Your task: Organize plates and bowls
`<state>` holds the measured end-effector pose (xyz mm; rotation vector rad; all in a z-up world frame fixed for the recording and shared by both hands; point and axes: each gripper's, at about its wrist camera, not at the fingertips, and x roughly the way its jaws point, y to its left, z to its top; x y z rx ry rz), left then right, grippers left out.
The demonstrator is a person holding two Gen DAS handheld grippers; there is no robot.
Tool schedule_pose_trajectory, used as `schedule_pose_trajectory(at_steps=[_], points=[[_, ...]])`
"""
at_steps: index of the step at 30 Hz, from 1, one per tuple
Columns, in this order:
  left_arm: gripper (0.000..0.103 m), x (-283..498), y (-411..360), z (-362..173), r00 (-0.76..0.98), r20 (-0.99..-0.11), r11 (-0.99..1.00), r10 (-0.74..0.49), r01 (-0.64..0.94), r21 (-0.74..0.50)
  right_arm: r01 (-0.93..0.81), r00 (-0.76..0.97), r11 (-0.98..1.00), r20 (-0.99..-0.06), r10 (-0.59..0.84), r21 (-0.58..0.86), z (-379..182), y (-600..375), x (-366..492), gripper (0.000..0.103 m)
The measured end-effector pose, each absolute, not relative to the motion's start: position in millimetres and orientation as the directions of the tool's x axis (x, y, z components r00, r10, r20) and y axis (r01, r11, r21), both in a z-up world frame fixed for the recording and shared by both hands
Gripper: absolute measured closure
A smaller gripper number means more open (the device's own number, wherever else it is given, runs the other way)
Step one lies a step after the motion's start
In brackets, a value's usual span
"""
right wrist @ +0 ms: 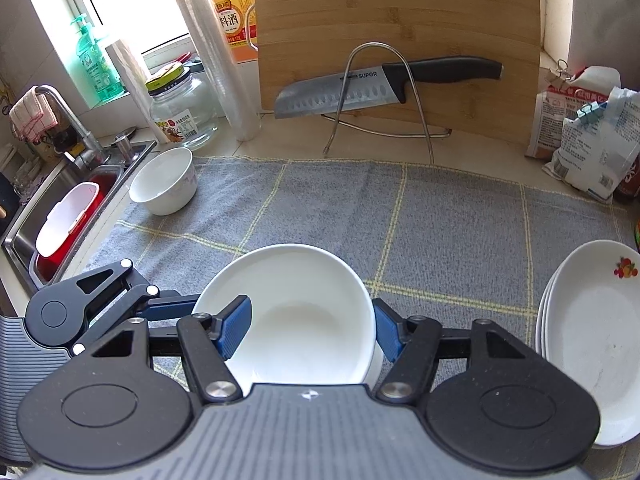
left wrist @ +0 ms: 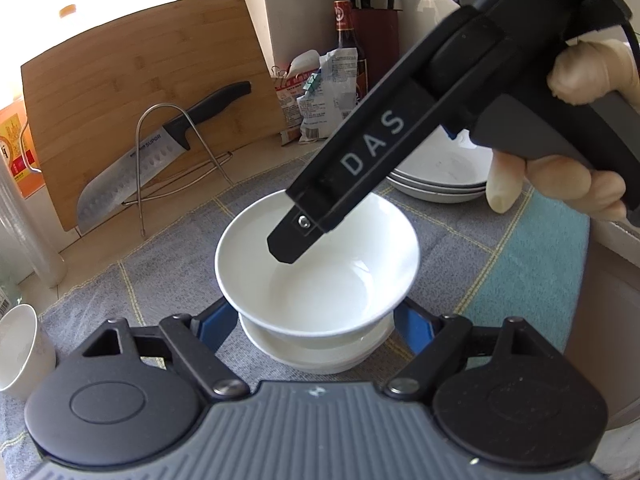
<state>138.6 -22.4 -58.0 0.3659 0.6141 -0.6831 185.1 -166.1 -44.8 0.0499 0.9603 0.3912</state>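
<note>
**K:** Left wrist first. What's the geometry?

**R:** Upper bowl (left wrist: 340, 280) sits straight above the lower bowl (left wrist: 320, 354) on the checked cloth (left wrist: 160, 272), centres roughly lined up. It looks nearly nested, but I can't tell whether it's fully seated. Bowls are round, so no long axis to align. The left gripper (left wrist: 316, 320) has a blue pad on each side of the lower bowl's rim. Both pad tips are hidden behind the upper bowl, so I can't tell whether they're squeezing or just bracketing.

**K:** Right side?

**R:** The right gripper (left wrist: 290, 242) comes in from upper right, angled steeply down, with one finger inside the upper bowl. The other finger is hidden. A gloved hand (left wrist: 580, 76) is on the handle.

**K:** Right wrist view?

**R:** The bowl fills the space between the jaws. The left pad is inside the bowl and the right pad is outside its wall, so they're clamped on the wall. The left gripper's finger reaches in from the left at rim level. Both hands are at the stack, and the right one carries the load.

**K:** Next move?

**R:** My guess is lower it straight down, then let go. There's no sideways offset to correct. The plate stack (right wrist: 592, 340) is well off to the right, and a spare bowl (right wrist: 164, 184) sits far left by the sink.
</note>
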Motion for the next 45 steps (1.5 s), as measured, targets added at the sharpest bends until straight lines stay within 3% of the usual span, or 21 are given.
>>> schedule_pose_trajectory(at_steps=[45], points=[[0.017, 156.6, -27.2, -70.4, 0.565, -0.673, 0.730, -0.477, 0.681, 0.055, -0.278, 0.485, 0.932, -0.803, 0.347, 0.234, -62.3, -166.7, 193.8, 0.033]])
